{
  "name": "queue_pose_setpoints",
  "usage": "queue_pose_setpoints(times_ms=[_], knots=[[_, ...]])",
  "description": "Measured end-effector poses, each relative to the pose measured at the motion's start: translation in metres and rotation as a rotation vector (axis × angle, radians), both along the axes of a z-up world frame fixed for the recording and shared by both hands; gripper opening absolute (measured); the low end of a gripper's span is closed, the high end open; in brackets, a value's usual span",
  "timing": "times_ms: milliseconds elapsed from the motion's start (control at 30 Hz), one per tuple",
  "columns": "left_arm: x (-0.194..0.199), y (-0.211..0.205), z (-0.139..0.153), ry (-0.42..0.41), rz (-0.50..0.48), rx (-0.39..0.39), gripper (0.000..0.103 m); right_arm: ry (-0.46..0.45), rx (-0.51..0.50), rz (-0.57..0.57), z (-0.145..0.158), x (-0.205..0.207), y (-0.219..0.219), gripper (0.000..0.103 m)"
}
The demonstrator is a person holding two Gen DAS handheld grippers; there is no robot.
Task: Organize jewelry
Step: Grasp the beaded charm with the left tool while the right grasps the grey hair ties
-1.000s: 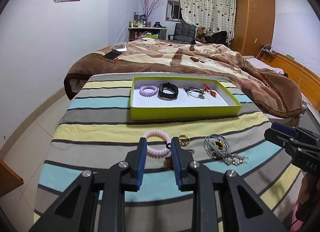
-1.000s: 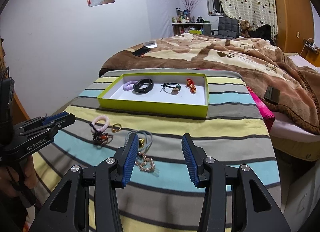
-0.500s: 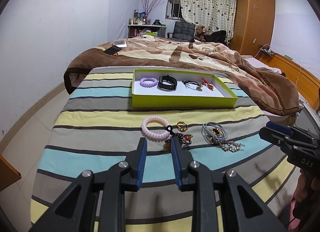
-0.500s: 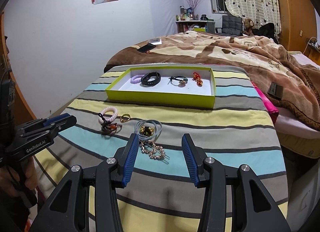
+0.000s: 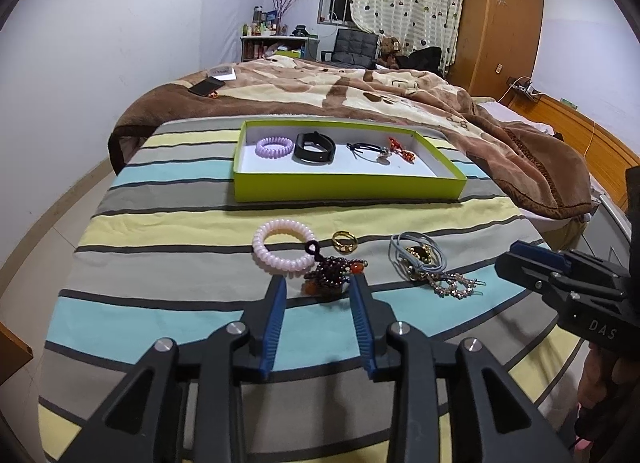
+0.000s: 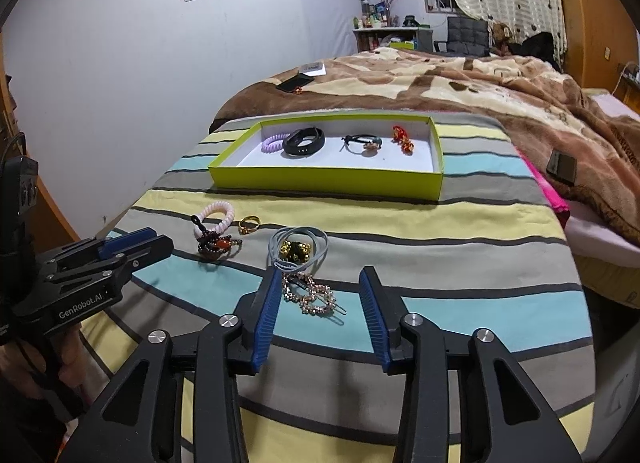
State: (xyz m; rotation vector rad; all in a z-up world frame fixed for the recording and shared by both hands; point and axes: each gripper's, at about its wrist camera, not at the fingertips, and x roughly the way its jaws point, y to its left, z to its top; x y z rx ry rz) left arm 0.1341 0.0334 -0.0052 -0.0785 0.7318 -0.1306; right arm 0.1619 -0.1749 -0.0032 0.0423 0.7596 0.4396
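Lime-green tray (image 5: 344, 188); pale pink coil band (image 5: 285, 250); striped yellow, grey, turquoise cloth (image 5: 168, 223)

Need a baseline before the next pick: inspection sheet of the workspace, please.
Surface: striped cloth, flat, on the bed end.
Job's things: green tray holds purple coil band, black band, black cord piece, red charm. Loose on the cloth: pink coil band, beaded charm, gold ring, grey hair ties, rhinestone clip.
Clutter: phone on the brown blanket.
Grippers: left gripper opening, fingers either side of the beaded charm; right gripper closing, clip between fingers, not pressed.
Cables: one by the headboard.
Surroundings: wardrobe, curtain, chair.
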Motion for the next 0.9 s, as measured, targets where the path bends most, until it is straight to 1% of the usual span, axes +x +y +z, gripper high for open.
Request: queue_pose_setpoints(times_ms=[67, 267, 600, 733, 900], knots=[[0.005, -0.001, -0.002, 0.01, -0.005, -0.008, 0.036, 0.015, 0.007, -0.003, -0.002, 0.005, 0.0, 0.032], [0.021, -0.006, -0.01, 0.045, -0.024, -0.039, 0.038, 0.075, 0.02, -0.003, -0.012, 0.026, 0.006, 0.027], [0.034, -0.013, -0.018, 0.076, -0.036, -0.054, 0.039, 0.149, 0.03, 0.014, -0.027, 0.048, 0.018, 0.025], [0.039, -0.014, -0.022, 0.107, -0.026, -0.041, 0.039, 0.17, 0.014, 0.02, -0.031, 0.054, 0.024, 0.018], [0.042, -0.016, -0.023, 0.113, -0.021, -0.022, 0.039, 0.172, -0.011, 0.023, -0.033, 0.056, 0.029, 0.006]])
